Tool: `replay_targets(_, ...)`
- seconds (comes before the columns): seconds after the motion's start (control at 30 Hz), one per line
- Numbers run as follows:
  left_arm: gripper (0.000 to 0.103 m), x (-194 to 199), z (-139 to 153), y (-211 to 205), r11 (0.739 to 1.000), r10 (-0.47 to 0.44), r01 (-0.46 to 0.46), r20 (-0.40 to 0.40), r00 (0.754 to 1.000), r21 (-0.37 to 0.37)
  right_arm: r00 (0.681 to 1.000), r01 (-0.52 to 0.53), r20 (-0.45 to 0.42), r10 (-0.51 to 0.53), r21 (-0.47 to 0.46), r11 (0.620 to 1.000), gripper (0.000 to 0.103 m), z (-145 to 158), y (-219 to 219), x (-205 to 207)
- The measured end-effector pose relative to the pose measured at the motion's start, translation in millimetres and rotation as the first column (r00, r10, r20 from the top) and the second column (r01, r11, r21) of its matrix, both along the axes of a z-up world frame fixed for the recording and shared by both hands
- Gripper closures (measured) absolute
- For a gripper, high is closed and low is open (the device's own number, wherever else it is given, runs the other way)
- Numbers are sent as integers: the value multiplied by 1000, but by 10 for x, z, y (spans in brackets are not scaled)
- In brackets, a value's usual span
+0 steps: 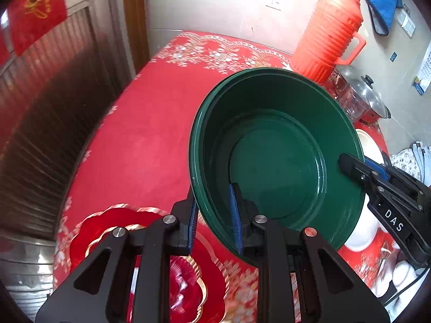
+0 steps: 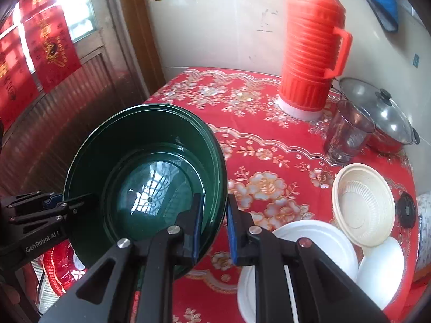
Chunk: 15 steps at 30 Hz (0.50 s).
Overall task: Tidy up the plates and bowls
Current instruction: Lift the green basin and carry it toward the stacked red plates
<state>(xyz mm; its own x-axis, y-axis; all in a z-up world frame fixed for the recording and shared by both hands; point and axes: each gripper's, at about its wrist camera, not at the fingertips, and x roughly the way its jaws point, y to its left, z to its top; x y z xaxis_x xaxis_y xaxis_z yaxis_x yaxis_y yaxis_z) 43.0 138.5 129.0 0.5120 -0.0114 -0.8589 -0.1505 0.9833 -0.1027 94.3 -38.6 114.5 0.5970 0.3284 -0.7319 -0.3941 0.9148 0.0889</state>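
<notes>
A large dark green bowl (image 1: 274,145) hangs tilted above the red floral table (image 1: 140,145), held from both sides. My left gripper (image 1: 214,216) is shut on its near rim, one blue pad inside and one outside. My right gripper (image 2: 214,228) is shut on the opposite rim of the same green bowl (image 2: 145,177); it shows in the left wrist view as the right gripper (image 1: 358,167) at the bowl's right edge. White plates (image 2: 317,245), a cream ribbed bowl (image 2: 363,202) and a white bowl (image 2: 382,269) lie on the table at the right.
A red scalloped plate (image 1: 177,266) lies under the left gripper. At the back right stand an orange thermos (image 2: 309,43), a clear glass (image 2: 347,134) and a lidded pot (image 2: 385,115). A door with red banners (image 2: 51,43) stands left of the table (image 2: 269,134).
</notes>
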Motion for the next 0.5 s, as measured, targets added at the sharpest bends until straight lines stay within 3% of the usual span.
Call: replay_targets(0.5,81,-1013,89,585,995,93,-92,46,995,-23,985,-170,40,170,4,985,85,98,590,-771)
